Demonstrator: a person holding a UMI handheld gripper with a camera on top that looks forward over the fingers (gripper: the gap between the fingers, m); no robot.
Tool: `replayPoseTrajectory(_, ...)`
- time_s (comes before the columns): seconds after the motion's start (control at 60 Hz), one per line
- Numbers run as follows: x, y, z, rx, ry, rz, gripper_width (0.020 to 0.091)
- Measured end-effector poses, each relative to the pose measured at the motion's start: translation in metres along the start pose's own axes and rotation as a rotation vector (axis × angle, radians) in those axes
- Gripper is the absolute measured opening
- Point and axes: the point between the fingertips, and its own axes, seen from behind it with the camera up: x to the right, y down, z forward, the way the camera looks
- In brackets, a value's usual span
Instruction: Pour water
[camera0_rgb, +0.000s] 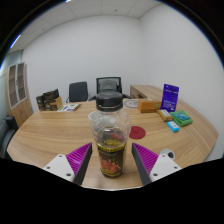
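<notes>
Bottle (108, 140) sits upright between the gripper (111, 160) fingers, dead centre: clear plastic, black cap, dark contents in the lower half under a label band. The pink pads (77, 159) flank it at 9 and 3 o'clock, close against its sides, but I can't tell whether both actually press on it or there's a sliver of gap, so the grip state is uncertain. Can't tell either whether the bottle base rests on the table (60, 128) or is lifted; the base is down between the fingers. Table is a long light-wood conference top running away from the gripper. Just past the bottle at roughly 1 o'clock, a dark red round coaster-like disc (137, 131) lies flat on the wood. Further out at 2 o'clock: a purple box (170, 97) standing upright, green flat items (179, 121) beside it, an orange-brown block (150, 105) nearby. At 11 o'clock, a dark upright stand (47, 100) near the far left edge. Two black office chairs (108, 87) at the far end, 12 o'clock, white walls behind.
</notes>
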Motion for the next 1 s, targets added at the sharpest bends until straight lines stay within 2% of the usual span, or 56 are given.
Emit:
replayPoseTrajectory(0.05, 0.003, -0.004, 0.011, 0.019, 0.016, 0.001, 0.0703)
replayPoseTrajectory(0.1, -0.001, -0.007, 0.017, 0.033, 0.019, -0.003, 0.0559)
replayPoseTrajectory(0.2, -0.002, -0.011, 0.019, 0.057, 0.023, -0.036, 0.0497)
replayPoseTrajectory(0.3, 0.001, -0.016, 0.017, 0.064, 0.048, -0.075, 0.0389)
replayPoseTrajectory(0.467, 0.026, -0.07, 0.001, 0.098, 0.147, -0.208, 0.0388)
replayPoseTrajectory(0.65, 0.088, -0.159, 0.004, 0.109, 0.417, -0.67, 0.0386)
replayPoseTrajectory(0.767, 0.099, -0.2, 0.026, 0.092, 0.578, -1.053, 0.0387)
replayPoseTrajectory(0.85, 0.095, -0.213, 0.049, 0.064, 0.648, -1.348, 0.0387)
replayPoseTrajectory(1.0, 0.075, -0.205, 0.096, 0.021, 0.677, -1.792, 0.0386)
